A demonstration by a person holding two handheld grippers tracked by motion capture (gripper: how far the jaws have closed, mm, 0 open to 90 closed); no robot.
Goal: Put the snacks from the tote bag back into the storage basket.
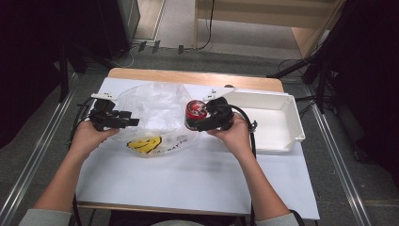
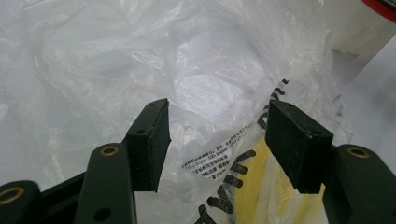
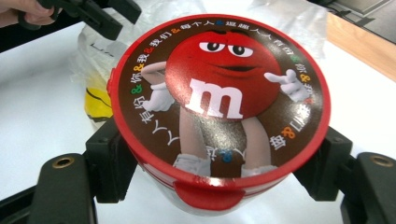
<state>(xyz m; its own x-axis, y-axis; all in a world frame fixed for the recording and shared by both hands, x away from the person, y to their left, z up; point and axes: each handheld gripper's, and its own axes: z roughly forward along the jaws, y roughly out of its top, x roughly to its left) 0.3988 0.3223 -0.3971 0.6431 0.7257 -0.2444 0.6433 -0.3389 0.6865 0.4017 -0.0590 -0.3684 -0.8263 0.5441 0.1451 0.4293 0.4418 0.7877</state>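
Two hands, two grippers, forearms reaching forward

Both forearms come in from the near edge and angle slightly inward. The left hand (image 1: 87,136) holds the left gripper (image 1: 123,121) pointing to the person's right, its jaws standing apart with a wide gap between the pads (image 2: 150,142). The right hand (image 1: 235,134) holds the right gripper (image 1: 195,123) pointing to the person's left, its jaws pressed against both sides of a round tub (image 3: 219,102). The two grippers face each other, well apart.
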